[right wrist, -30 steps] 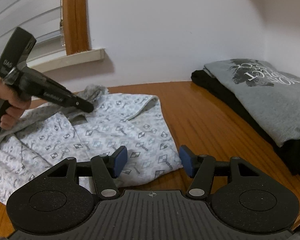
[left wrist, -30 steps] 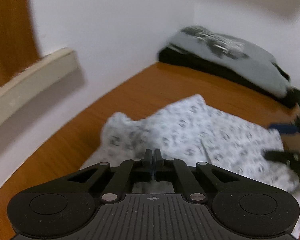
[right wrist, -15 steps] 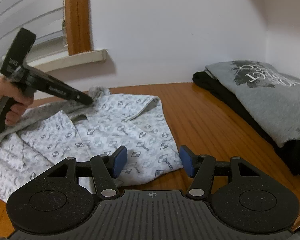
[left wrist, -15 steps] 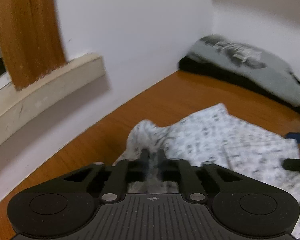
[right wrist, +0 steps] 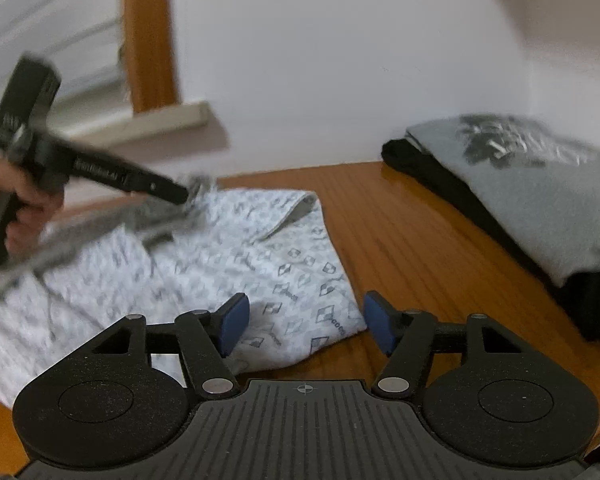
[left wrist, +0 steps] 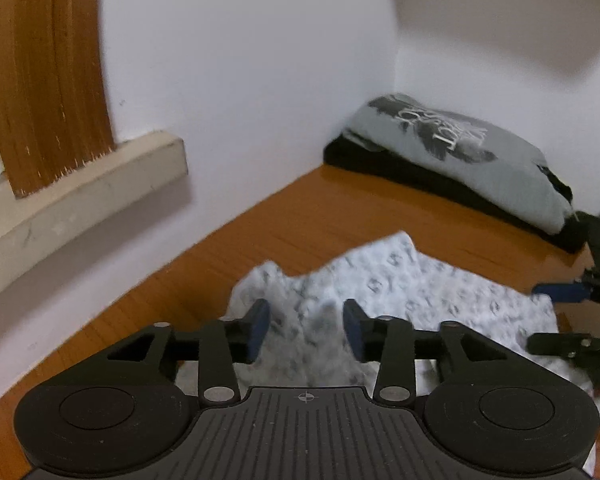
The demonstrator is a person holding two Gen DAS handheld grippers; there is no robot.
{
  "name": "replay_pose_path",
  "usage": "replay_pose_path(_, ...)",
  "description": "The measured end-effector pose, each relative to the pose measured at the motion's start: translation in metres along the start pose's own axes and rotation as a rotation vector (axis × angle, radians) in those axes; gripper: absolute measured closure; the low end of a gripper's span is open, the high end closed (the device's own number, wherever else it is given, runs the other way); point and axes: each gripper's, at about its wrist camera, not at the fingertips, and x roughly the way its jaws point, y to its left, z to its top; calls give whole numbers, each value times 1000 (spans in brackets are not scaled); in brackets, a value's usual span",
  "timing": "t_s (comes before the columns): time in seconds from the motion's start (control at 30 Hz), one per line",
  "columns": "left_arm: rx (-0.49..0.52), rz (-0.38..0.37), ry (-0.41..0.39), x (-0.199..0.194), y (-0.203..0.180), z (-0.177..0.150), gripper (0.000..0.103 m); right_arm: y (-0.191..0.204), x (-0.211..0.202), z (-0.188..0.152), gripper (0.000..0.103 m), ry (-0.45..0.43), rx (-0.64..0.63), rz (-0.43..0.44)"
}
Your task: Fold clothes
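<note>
left hand-held gripper (left wrist: 305, 326) has let go, jaws now spread over the patterned shirt (right wrist: 260, 264) (it was pinching the cloth a moment ago) | right hand-held gripper (right wrist: 303, 322) stays released above the shirt's near corner | shirt lies rumpled on the bench (right wrist: 412, 240) | folded grey top (right wrist: 540, 192) unmoved

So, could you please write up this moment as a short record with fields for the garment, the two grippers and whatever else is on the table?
garment: white patterned shirt, spread on the wooden table, partly folded
left gripper: open, fingers either side of a raised ridge of shirt, not clamping it
right gripper: open, empty, over the shirt's near corner
folded pile: grey printed top lying on black clothing, in the corner
held by: a hand grips the left gripper's handle
</note>
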Motion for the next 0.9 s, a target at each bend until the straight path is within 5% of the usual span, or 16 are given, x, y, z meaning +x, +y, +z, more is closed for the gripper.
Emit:
replay_pose_path(0.13,-38,-19,57,20,12,-4,69,-4,1,3,61,7,26,-7)
replay_pose_path(0.27,-33,-18,32,28,12,-13,69,-5,1,5,82,20,54,1)
replay_pose_path(0.47,-53,29,10,21,3,-4,68,-2,-1,6,89,5,81,39)
replay_pose_path(0.57,-61,28,-60,5,-10,8,45,6,-7,9,89,-24,71,55)
replay_pose_path(0.7,-19,-43,-52,18,-42,31,40,19,-12,14,89,-46,24,74)
replay_pose_path(0.77,4,-66,-24,35,-59,39,29,25,-14,16,89,-57,0,84)
replay_pose_path(0.9,-36,-119,10,67,-66,49,29,37,-16,20,89,-62,-48,100)
